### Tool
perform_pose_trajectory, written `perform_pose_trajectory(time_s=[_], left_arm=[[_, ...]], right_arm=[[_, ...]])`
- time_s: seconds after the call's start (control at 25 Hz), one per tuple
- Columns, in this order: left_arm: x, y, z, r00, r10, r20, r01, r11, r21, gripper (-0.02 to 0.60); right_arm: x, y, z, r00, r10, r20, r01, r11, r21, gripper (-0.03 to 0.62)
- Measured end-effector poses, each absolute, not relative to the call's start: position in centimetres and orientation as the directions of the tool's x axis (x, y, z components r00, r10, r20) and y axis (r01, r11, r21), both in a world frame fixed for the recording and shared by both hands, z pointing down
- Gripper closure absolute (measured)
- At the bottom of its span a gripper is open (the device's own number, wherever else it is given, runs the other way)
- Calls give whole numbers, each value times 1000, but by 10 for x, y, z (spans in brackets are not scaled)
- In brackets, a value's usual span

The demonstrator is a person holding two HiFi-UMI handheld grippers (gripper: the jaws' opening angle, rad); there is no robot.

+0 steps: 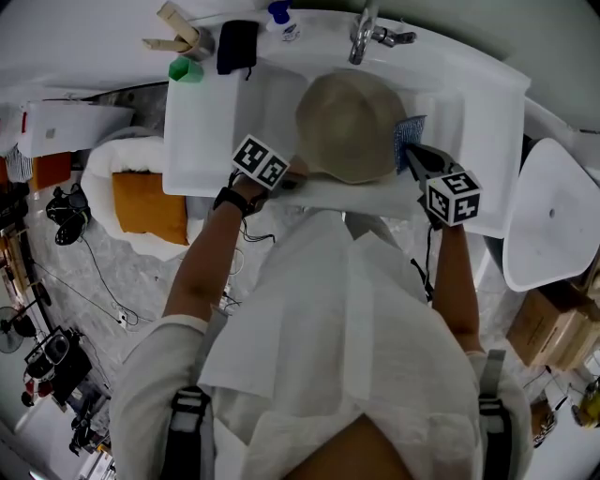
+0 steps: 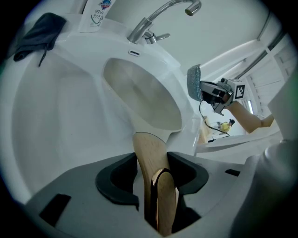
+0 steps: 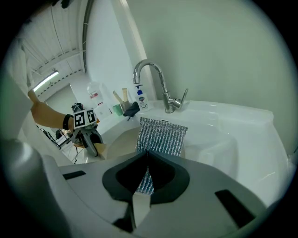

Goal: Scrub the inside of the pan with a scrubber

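Observation:
A beige pan [image 1: 347, 127] lies in the white sink [image 1: 216, 141], below the faucet. My left gripper [image 1: 287, 180] is shut on its wooden handle [image 2: 148, 146], which runs up between the jaws of the left gripper [image 2: 152, 160] to the pan's pale inside [image 2: 144, 100]. At the pan's right rim, my right gripper [image 1: 413, 156] is shut on a blue-grey scrubber cloth [image 1: 409, 139]. In the right gripper view the scrubber [image 3: 160, 135] stands up from the closed right gripper [image 3: 147, 154], just above the pan [image 3: 118, 145] and apart from it.
A chrome faucet [image 1: 362, 34] stands at the sink's back. Beside it are a soap bottle [image 1: 279, 17], a dark cloth [image 1: 236, 45], a green cup [image 1: 185, 69] and wooden brushes [image 1: 178, 34]. An orange cushion [image 1: 150, 206] lies on the floor at the left.

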State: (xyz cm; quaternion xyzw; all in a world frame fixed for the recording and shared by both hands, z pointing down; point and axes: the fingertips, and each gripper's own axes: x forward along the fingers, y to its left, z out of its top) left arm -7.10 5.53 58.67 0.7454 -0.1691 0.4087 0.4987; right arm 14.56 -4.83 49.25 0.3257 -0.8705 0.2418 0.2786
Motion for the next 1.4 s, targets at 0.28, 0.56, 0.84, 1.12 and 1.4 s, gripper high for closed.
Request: perform_pose_trajectory(time_s=[0.28,0.56,0.84,1.12,1.4], left_arm=[[-77,59,594,542,154,826,-645,-554,527,315],[-85,48,582,481,49,875,-651,-649,394,279],[-89,16,523,538,-210,817,-695,-658,288,265],[-63,-31,456,650,-506,567,-715,-659,232,403],[12,-35,446,718,-450,531,-620,-760,194,530]], right_arm=[[147,-49,483,-627,-448,637,-709,667,-229,577],[156,-51,478,-619,-464,633,-725,647,-236,577],[169,-48,478,-594,-483,643,-757,606,-245,577],[217,-37,495,-475,-497,726,-842,497,-210,577],[286,-20,512,-340,-514,787,-925,334,-181,577]])
